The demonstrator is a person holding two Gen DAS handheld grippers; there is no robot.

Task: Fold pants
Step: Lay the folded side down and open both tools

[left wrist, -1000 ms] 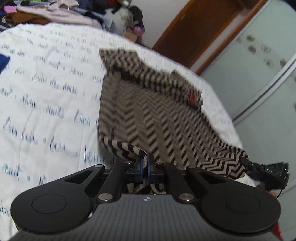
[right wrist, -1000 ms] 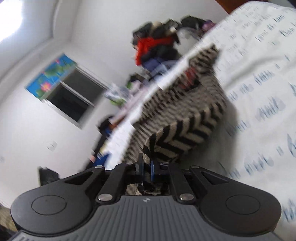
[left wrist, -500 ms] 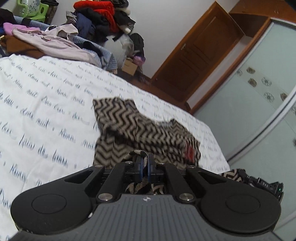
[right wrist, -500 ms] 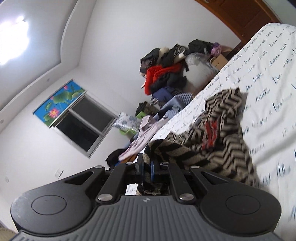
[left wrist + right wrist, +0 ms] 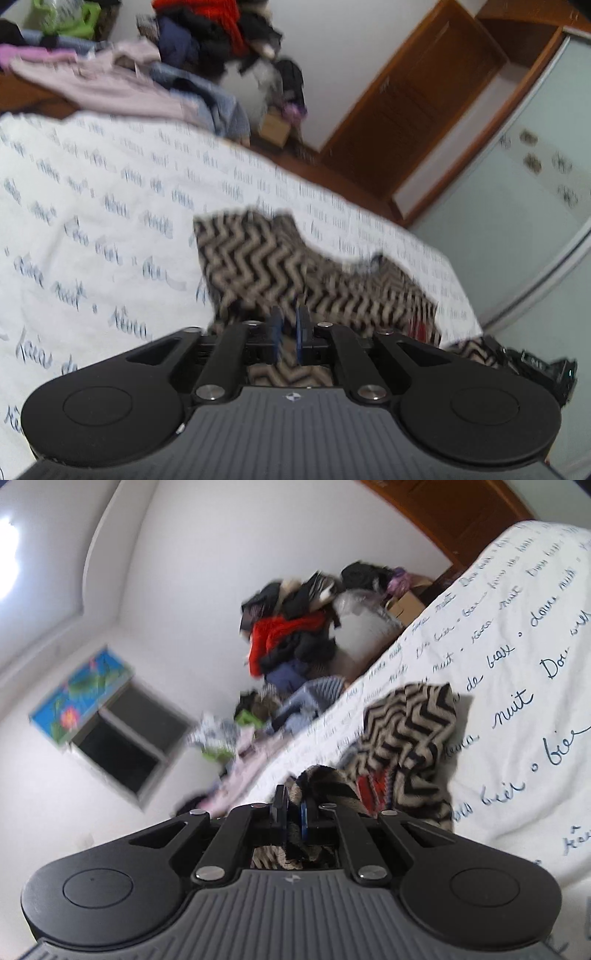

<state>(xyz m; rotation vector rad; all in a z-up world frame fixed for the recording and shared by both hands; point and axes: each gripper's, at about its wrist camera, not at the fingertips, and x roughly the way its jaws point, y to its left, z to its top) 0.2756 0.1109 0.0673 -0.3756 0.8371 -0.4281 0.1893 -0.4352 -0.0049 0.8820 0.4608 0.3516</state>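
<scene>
Left wrist, pants (image 5: 280,269) beyond opening gripper (image 5: 289,325)

Black-and-beige zigzag-patterned fabric pants (image 5: 280,266) with a red patch lie on a white bedsheet (image 5: 92,206) printed with dark blue cursive script; beyond the bed, a brown wooden door (image 5: 413,107).
</scene>
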